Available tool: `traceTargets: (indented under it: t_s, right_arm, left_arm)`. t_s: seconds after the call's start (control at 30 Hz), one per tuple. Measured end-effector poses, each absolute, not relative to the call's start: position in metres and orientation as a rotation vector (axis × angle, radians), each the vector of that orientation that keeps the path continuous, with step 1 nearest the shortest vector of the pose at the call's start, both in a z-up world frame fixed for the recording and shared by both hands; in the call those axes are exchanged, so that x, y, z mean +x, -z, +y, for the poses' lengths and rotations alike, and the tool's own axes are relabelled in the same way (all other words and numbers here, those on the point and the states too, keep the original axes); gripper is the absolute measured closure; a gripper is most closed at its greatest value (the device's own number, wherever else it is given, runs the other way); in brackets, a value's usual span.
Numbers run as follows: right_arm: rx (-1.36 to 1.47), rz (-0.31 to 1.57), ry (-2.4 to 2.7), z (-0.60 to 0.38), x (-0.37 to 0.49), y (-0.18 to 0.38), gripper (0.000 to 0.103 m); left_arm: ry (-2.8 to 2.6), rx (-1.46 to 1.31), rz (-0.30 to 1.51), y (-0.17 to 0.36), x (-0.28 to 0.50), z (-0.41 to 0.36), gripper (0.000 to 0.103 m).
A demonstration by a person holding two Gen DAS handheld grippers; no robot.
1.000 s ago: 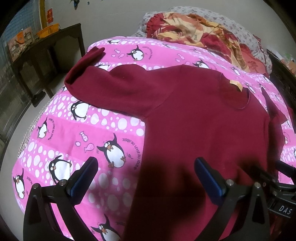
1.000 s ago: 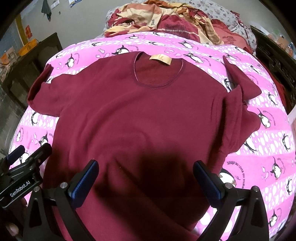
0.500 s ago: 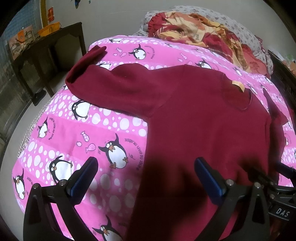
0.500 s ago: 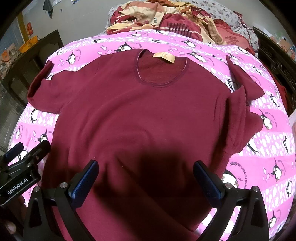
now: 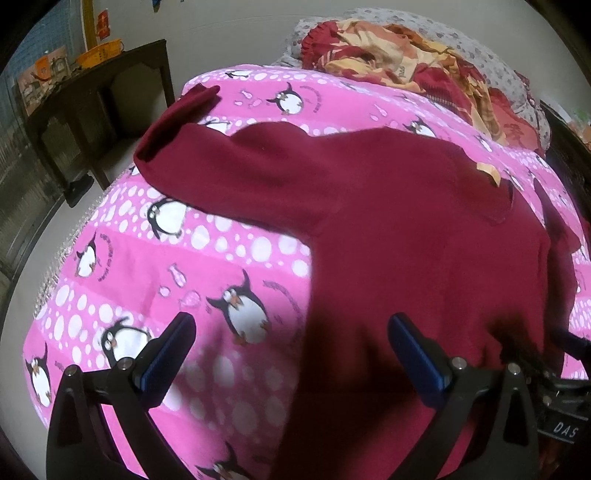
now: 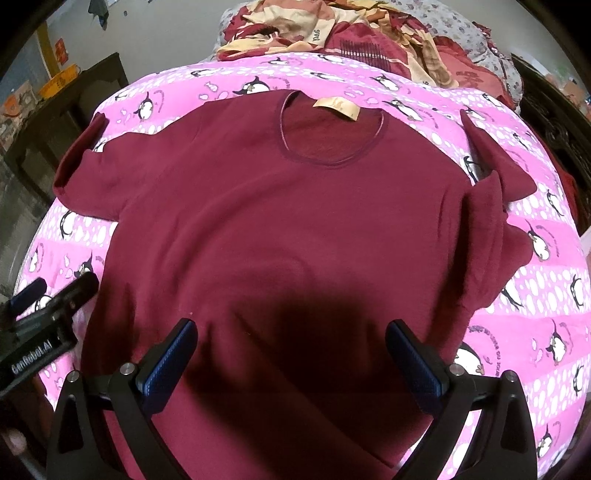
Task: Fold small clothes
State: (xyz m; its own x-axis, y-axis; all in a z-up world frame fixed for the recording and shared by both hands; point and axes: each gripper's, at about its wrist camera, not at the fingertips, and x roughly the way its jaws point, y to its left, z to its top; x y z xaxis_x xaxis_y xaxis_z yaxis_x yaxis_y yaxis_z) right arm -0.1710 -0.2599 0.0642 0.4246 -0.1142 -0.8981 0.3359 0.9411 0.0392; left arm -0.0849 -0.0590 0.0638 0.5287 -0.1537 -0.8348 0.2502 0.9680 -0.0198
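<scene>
A dark red short-sleeved shirt (image 6: 288, 229) lies flat and face up on a pink penguin-print bedspread (image 6: 546, 332), with its neck hole and tan label (image 6: 336, 107) at the far side. Its right sleeve (image 6: 491, 177) is bunched and folded over. In the left wrist view the shirt (image 5: 406, 240) fills the right half, with its left sleeve (image 5: 207, 162) spread out. My left gripper (image 5: 291, 354) hovers open over the shirt's left hem edge. My right gripper (image 6: 291, 354) hovers open above the lower middle of the shirt. Neither holds anything.
A heap of red and yellow bedding (image 6: 351, 33) lies at the head of the bed. A dark wooden table (image 5: 99, 92) with orange bowls stands left of the bed. The bed's left edge drops to the floor (image 5: 33, 236). Dark furniture (image 6: 554, 110) stands at the right.
Both grippers have risen and drawn slightly toward the shirt's collar, so the shirt sits lower in both views. Both stay open. The shirt has not moved.
</scene>
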Motion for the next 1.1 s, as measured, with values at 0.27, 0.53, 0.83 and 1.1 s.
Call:
traceTargets:
  t_s: [0.27,0.53,0.83,1.1]
  right_arm:
    - [0.217,1.111,0.257,-0.253,-0.164,-0.064,0.0]
    - [0.219,1.16,0.225,-0.251,-0.151,-0.052,0.0]
    - [0.274,1.165,0.209,-0.26,-0.138,-0.05,0.0]
    - [0.287,1.219,0.183,-0.256,-0.128,-0.031,0.0]
  left_arm:
    - [0.128,0.095,0.948,-0.075,-0.022,-0.018,0.0]
    - [0.005,0.138,0.89,-0.085,0.068,0.011,0.0]
    - [-0.111,0.215,0.877,-0.062,0.161,0.02,0.003]
    - [-0.1,0.184,0.901,-0.051,0.19,0.023,0.069]
